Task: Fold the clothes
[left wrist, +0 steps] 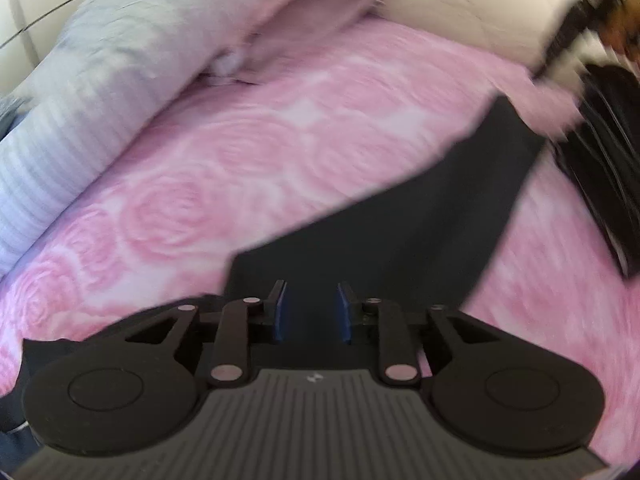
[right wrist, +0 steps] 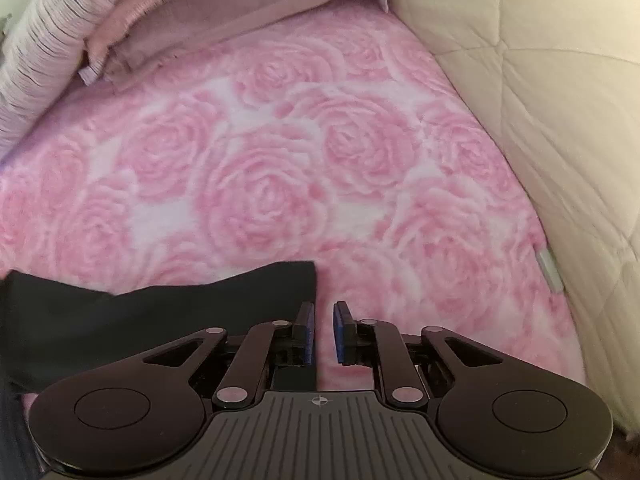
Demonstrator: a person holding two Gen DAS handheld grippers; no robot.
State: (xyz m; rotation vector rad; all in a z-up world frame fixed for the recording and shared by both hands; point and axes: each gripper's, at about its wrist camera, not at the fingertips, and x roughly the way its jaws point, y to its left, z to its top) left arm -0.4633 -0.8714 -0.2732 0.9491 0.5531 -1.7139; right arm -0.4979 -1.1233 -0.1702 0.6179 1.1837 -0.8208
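Dark garment (left wrist: 400,232) spread flat on pink rose blanket (left wrist: 240,152) covering the bed. In the left wrist view, lying as a long strip, long axis running diagonally from just under the left tongs (left wrist: 311,312) up and to the right, far end pointing at the other black device (left wrist: 600,140) near the upper right edge. Blurred there; contact with that end cannot be told.

Left tongs released: blue pads (left wrist: 280,316) parted, dark cloth showing below the gap, pads not pressing on it.

In the right wrist view, a squared corner of the garment (right wrist: 160,320) lying at lower left, top edge running roughly level across the picture, right edge ending just beside the left pad (right wrist: 307,332). Right tongs (right wrist: 323,330) released as well: narrow gap, only pink blanket (right wrist: 280,160) seen between the pads.

Striped pillow (left wrist: 80,100) and folded pink cloth (right wrist: 240,8) along the far side of the bed; cream quilted cushion (right wrist: 540,100) along the right.
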